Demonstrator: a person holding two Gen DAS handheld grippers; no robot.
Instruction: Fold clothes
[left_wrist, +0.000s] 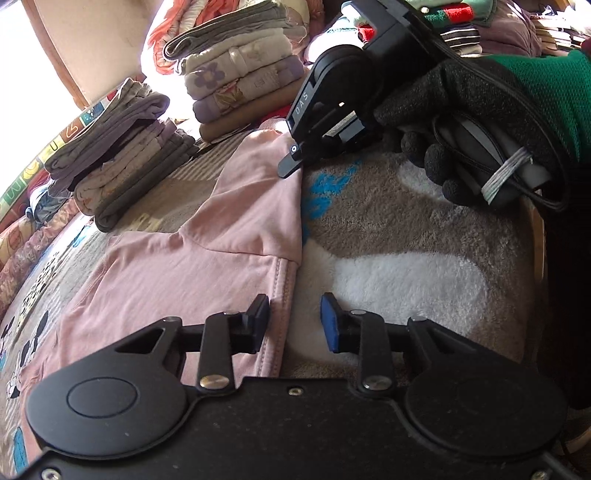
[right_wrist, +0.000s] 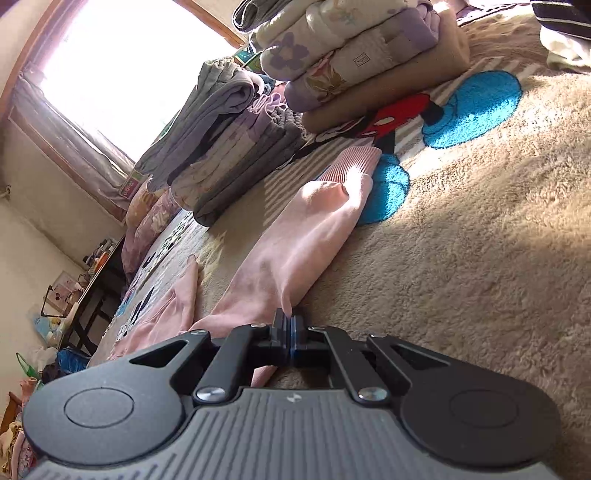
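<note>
Right hand-held gripper is pinched on the pink top's sleeve edge; left hand-held gripper sits narrow, straddling its hem, pads not touching. Bare rug beside it.

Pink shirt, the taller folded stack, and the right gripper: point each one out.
pink shirt (left_wrist: 177, 273): left wrist view, flat body.
taller folded stack (left_wrist: 236, 85): left wrist view, front folds.
right gripper (right_wrist: 290, 328): right wrist view, closed fingertips.

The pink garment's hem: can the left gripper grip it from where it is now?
Probably yes. The hem lies flat on the carpet in the gap of the left gripper, whose jaws are still apart. Nothing lies between. The right gripper is farther along the edge.
</note>
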